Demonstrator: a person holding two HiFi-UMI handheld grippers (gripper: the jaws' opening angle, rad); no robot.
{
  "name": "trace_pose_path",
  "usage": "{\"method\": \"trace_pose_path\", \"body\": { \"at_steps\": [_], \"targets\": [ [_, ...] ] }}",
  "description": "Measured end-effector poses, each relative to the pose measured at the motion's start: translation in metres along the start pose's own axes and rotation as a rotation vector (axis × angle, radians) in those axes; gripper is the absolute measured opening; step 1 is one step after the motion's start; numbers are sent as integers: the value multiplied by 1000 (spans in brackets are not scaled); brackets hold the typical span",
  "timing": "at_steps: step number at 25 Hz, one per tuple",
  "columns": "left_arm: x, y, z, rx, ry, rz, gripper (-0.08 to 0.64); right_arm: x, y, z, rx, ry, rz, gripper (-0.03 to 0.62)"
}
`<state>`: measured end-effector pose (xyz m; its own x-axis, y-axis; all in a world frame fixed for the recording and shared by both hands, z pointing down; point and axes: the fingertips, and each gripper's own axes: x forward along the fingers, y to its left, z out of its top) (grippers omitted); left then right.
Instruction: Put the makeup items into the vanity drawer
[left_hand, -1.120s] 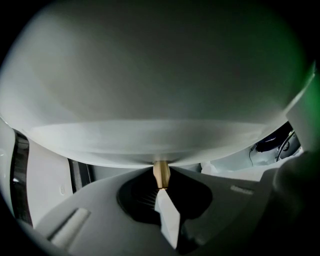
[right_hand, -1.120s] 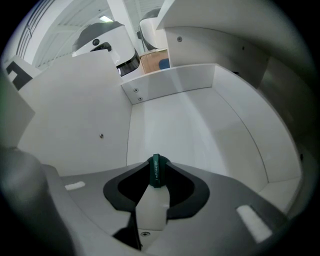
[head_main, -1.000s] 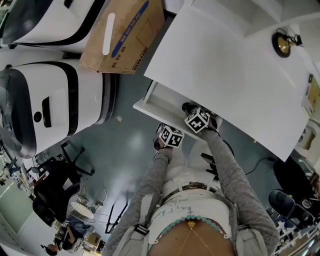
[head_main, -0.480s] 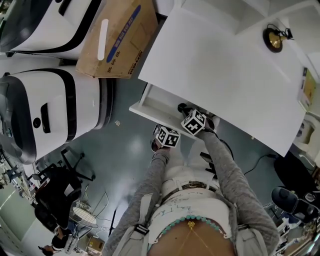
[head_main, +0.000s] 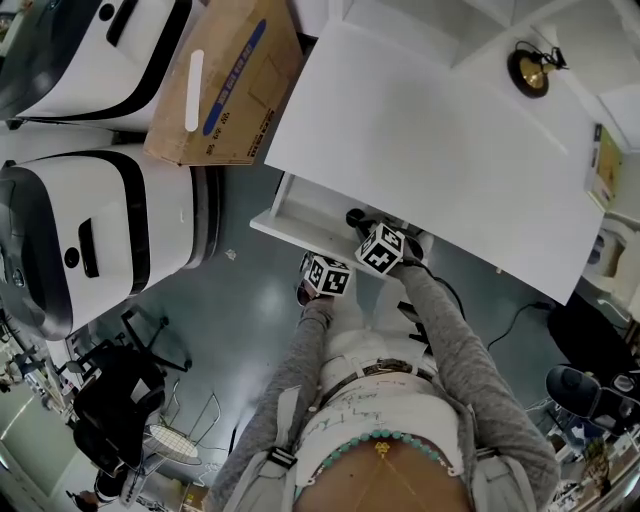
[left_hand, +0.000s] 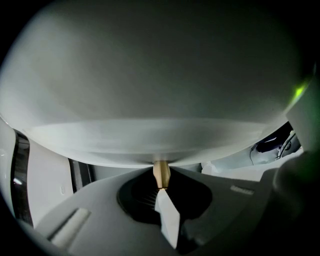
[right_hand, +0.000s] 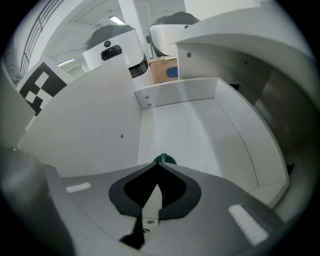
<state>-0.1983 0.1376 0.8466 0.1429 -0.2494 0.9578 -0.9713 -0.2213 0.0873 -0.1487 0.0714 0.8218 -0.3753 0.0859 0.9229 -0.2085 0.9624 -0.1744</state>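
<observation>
The white vanity drawer (head_main: 300, 215) stands pulled out from under the white tabletop (head_main: 440, 150). My left gripper (head_main: 326, 276) is at the drawer's front; in the left gripper view (left_hand: 161, 186) it is shut on the brass drawer knob (left_hand: 161, 172). My right gripper (head_main: 381, 249) hangs over the open drawer. In the right gripper view (right_hand: 161, 165) it is shut on a small dark green makeup item (right_hand: 164, 159), of which only the tip shows. The drawer's white floor (right_hand: 185, 135) is bare.
A cardboard box (head_main: 225, 85) and two big white-and-black machines (head_main: 90, 230) stand left of the vanity. A round gold object (head_main: 527, 70) sits at the tabletop's far corner. A yellow box (head_main: 600, 165) is at its right edge. Black chairs (head_main: 590, 350) stand at the right.
The head view has drifted, so the vanity sits a little lower and further left in frame. Both grippers keep their places relative to the drawer.
</observation>
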Motion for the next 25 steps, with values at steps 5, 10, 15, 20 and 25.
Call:
{"method": "trace_pose_path", "body": {
  "at_steps": [5,10,15,20,25],
  "targets": [
    [0,0,0,-2,-1,1,18,-7,2,2,-4,-13,0,25],
    [0,0,0,-3,0,1,18,-14,3,5,-15,-31,-1,25],
    [-1,0,1,-2,1,2,18,-24,6,12,-23,-63,14,25],
    [-1,0,2,-2,-2,2,17,-34,9,16,-35,-89,17,26],
    [-1,0,2,-1,0,5,17,-46,12,23,-39,-124,24,26]
  ]
}}
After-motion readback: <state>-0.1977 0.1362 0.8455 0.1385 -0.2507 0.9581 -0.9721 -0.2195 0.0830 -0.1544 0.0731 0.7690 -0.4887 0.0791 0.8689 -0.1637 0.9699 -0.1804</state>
